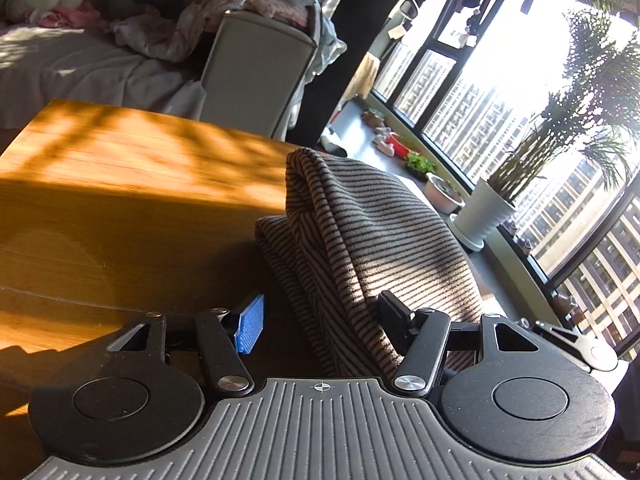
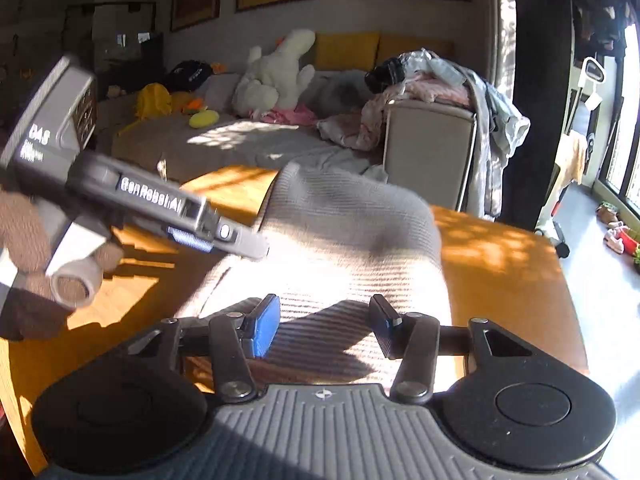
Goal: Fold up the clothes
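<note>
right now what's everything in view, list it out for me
striped garment: one, brown and dark stripes, heaped on the table
table: one, orange wood, under the garment
sofa: one, grey, behind the table
plush toy: one, white, on the sofa
clothes pile: one, pink and grey, over the sofa arm
potted palm: one, white pot, by the window
left gripper: cloth between its jaws
right gripper: jaws apart over the garment

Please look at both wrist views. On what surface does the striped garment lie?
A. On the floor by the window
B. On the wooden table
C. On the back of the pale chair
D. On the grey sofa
B: the striped garment is bunched up on the sunlit wooden table, while the sofa and the pale chair stand behind the table.
</note>
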